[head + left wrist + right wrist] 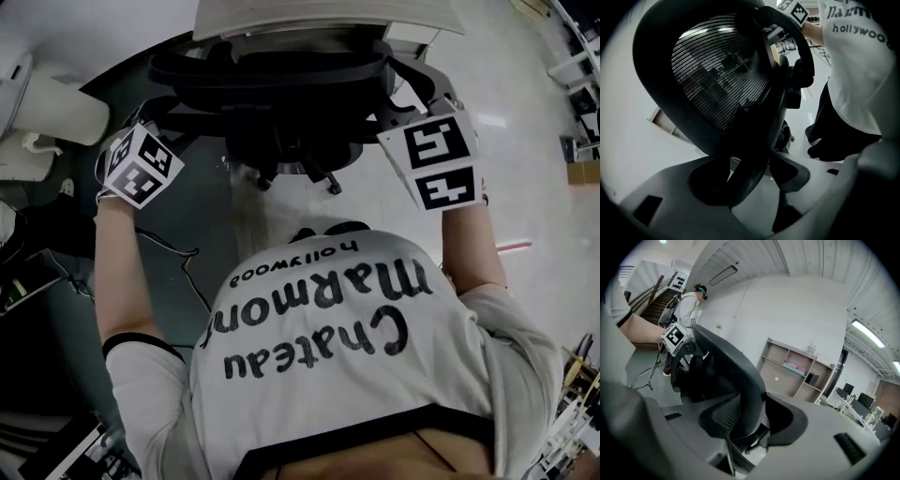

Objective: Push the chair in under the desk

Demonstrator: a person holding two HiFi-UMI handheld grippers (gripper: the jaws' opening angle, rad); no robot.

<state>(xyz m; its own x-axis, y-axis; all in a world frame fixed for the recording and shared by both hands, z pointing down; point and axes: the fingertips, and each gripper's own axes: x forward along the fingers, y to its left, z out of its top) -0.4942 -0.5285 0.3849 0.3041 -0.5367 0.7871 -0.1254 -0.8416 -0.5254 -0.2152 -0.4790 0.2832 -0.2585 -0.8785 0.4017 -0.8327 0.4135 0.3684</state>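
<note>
While the person stands just behind the black office chair (272, 80), each hand holds a gripper against one side of its backrest. From the head view the chair sits straight ahead of the person's white shirt (337, 337), with its back towards them. The pale top of the desk (319, 19) overlaps the chair's far side at the top of the picture. The castor base (300, 173) shows below the backrest on the glossy floor (534, 187).

The left gripper (750, 180) is closed on the backrest's dark outer frame. The curved frame bar runs down between its two jaws and fills the gap between them. The mesh back panel (717, 70) rises above and to the left in that view.

The right gripper (752, 420) grips the opposite edge in the same way. Its jaws are set wide, with the thick rim of the backrest wedged between the pads.

The left marker cube (141, 164) and the right marker cube (436, 159) flank the chair at about the same level, so the chair lies between the two grippers.

Beyond the chair, the right gripper view shows a wooden shelf unit (797, 366) against a white wall and another person (691, 305) near a staircase (654, 303).
</note>
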